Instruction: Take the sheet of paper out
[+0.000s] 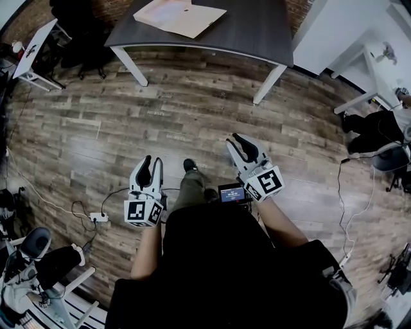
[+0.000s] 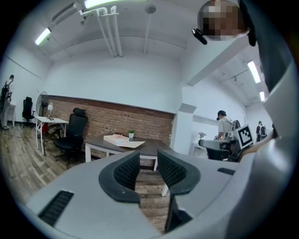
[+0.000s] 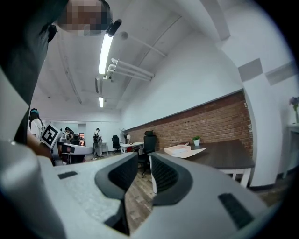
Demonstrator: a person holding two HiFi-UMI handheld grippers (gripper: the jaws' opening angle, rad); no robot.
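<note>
A flat cream paper folder (image 1: 180, 16) with a sheet lying under it rests on a dark table (image 1: 257, 32) at the far end of the wood floor. Both grippers hover well short of that table, over the floor. My left gripper (image 1: 153, 162) points toward it, jaws apart and empty. My right gripper (image 1: 241, 142) is a little further forward, also open and holding nothing. In the left gripper view the folder (image 2: 122, 140) shows far beyond the gripper (image 2: 148, 164). In the right gripper view the folder (image 3: 182, 150) lies beside a small potted plant (image 3: 196, 140), far beyond the gripper (image 3: 144, 170).
A black office chair (image 2: 70, 133) and a white desk (image 2: 46, 120) stand left of the dark table. Another white desk (image 1: 366, 71) is at the right. Cables and a power strip (image 1: 97, 217) lie on the floor at the left. People stand in the distance (image 2: 224, 126).
</note>
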